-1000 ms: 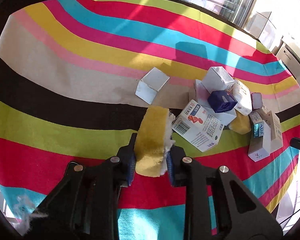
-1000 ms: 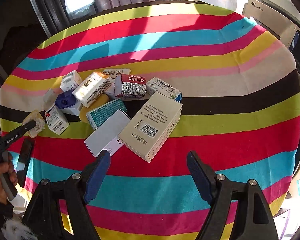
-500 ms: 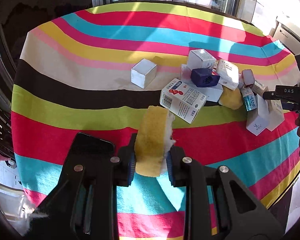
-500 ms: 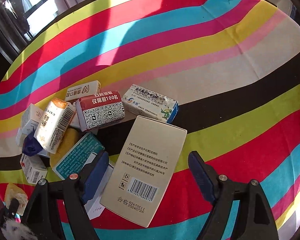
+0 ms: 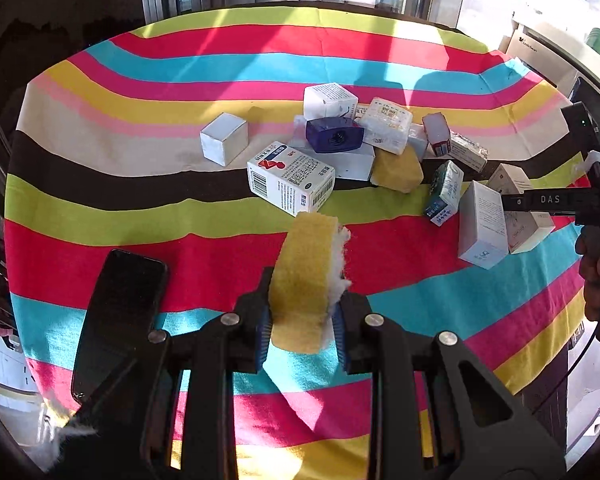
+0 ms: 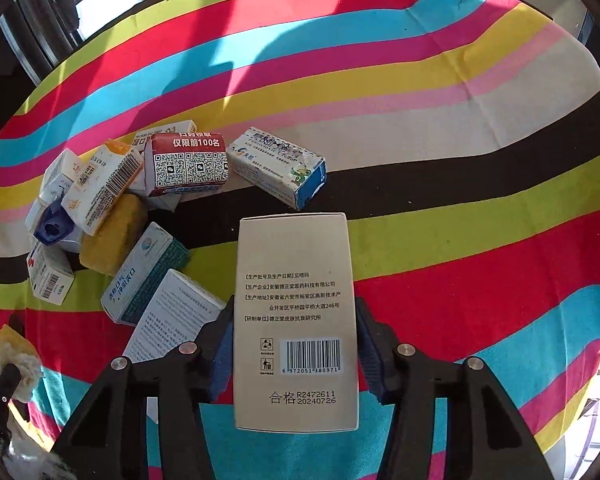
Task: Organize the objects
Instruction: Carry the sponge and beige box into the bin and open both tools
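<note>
In the left wrist view, the left hand-held gripper [image 5: 300, 326] is clamped on a yellow sponge [image 5: 304, 280] above the striped surface [image 5: 140, 216], with a black phone [image 5: 120, 312] lying just to its left. In the right wrist view, the right hand-held gripper [image 6: 294, 350] is closing its jaws around a beige box [image 6: 296, 320]; other boxes crowd together to the left.

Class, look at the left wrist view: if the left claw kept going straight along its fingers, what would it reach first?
Probably the white and red medicine box, lying just beyond the yellow sponge that the left claw grips. Depth is unclear; it might meet the striped cloth first.
</note>
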Tool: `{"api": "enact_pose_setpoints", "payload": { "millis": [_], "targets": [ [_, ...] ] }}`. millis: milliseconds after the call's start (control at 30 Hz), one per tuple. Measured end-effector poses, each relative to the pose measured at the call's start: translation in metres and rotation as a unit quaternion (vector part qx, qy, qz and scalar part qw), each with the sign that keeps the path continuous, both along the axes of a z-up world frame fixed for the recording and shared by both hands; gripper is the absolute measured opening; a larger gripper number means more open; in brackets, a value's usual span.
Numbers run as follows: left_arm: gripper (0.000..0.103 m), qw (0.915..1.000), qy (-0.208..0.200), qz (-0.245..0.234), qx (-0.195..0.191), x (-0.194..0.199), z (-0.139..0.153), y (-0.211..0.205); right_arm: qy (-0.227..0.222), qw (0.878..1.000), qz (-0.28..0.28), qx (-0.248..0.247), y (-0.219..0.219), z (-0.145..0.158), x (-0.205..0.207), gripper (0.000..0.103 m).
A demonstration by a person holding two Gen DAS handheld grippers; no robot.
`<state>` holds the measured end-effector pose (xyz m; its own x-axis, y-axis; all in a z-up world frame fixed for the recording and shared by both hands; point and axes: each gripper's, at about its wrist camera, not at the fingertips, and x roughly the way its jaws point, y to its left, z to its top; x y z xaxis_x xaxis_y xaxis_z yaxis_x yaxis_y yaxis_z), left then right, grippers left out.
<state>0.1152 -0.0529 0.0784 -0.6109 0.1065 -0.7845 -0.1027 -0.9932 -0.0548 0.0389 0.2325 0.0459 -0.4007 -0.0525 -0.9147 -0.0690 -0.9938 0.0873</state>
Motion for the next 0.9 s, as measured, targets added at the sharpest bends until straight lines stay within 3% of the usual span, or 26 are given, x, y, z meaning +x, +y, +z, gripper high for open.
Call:
{"api": "enact_pose_setpoints", "payload": {
  "millis": [367,600,800,900],
  "targets": [
    [0.030,0.9990,0.005,-0.031,0.032,0.016,0.008,0.026,0.016,1.000,0.021,0.011,0.018,-0.004,0.069,0.053],
    [0.030,0.9929,0.003,-0.086,0.083,0.028,0.011,0.058,0.031,0.999,-0.008,0.004,0.060,0.011,0.130,0.053],
    [0.030,0.9729,-0.023,-0.171,0.154,0.037,0.007,0.113,0.025,0.996,-0.077,0.032,0.122,0.027,0.188,0.053],
    [0.030,0.9526,-0.049,-0.224,0.200,0.045,0.002,0.153,0.010,0.992,-0.113,0.047,0.149,0.022,0.209,0.053]
  ]
}}
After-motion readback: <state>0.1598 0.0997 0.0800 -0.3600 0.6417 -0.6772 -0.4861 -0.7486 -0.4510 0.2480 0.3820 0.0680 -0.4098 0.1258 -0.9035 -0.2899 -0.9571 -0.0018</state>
